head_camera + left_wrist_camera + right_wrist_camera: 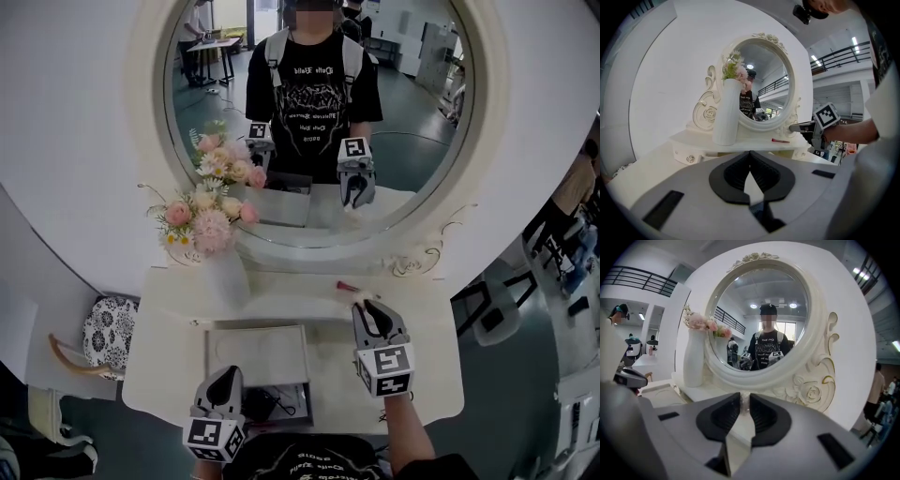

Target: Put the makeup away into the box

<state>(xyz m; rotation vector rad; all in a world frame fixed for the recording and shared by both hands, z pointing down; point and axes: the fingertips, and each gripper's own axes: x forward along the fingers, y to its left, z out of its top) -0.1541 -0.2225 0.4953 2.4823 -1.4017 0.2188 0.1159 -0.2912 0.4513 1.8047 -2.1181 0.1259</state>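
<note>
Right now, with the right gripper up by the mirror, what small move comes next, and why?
Probably swing the right gripper left and back toward the box: its jaws look closed on a small clear item, and the box sits to its left, nearer you. The red stick lies on the shelf, for a later trip.

White vase [225, 279], pink flowers [211, 223], makeup stick [349, 287] — red

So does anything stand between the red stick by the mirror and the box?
Nothing visible does: only bare white tabletop lies between the slim red makeup stick and the white box.
</note>
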